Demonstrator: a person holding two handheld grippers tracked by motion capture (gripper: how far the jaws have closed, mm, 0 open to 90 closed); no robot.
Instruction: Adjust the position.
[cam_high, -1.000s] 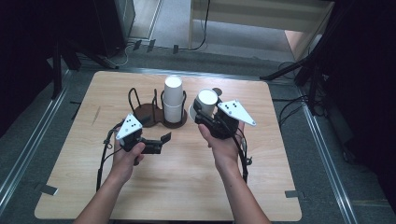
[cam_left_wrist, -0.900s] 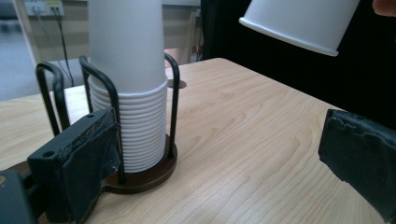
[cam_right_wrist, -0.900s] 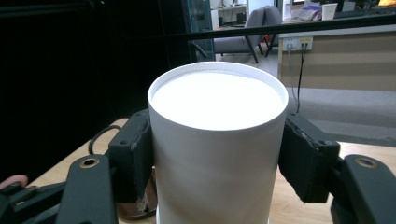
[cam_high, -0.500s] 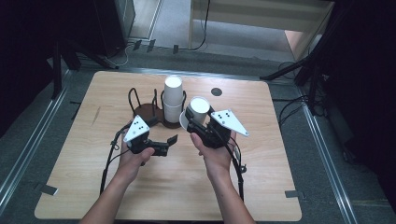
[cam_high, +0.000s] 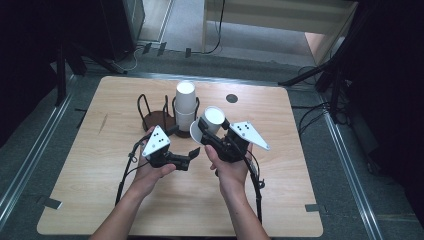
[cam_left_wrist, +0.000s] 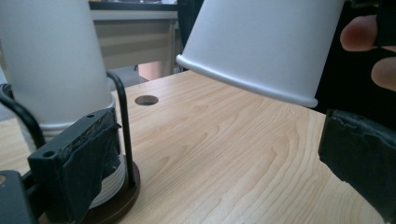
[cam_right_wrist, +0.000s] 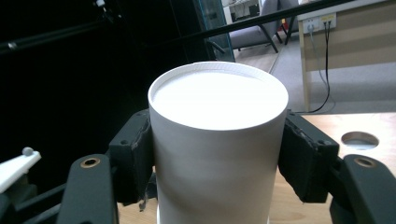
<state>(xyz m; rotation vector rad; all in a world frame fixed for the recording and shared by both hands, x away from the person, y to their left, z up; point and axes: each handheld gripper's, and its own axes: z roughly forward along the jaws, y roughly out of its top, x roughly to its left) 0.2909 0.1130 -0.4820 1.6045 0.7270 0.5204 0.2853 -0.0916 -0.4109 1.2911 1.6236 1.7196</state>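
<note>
My right gripper (cam_high: 211, 134) is shut on a white paper cup (cam_high: 213, 118), held upside down and tilted above the table. In the right gripper view the pads (cam_right_wrist: 134, 156) press both sides of the cup (cam_right_wrist: 215, 140). My left gripper (cam_high: 184, 143) is open just left of it, with nothing between its jaws. In the left gripper view (cam_left_wrist: 219, 168) the cup's rim (cam_left_wrist: 252, 84) hangs above and ahead of the jaws. A stack of white cups (cam_high: 185, 102) stands in a dark wire holder (cam_high: 150, 114) behind the grippers.
The wooden table (cam_high: 100, 190) has a round hole (cam_high: 231, 98) at the back right. The stack (cam_left_wrist: 51, 65) and the holder's wire loop (cam_left_wrist: 122, 121) stand close to my left jaw. Cables trail from both grippers toward the front edge.
My left gripper has moved right, closer to the held cup. The right gripper has drifted slightly left and nearer with the cup, still shut on it.
</note>
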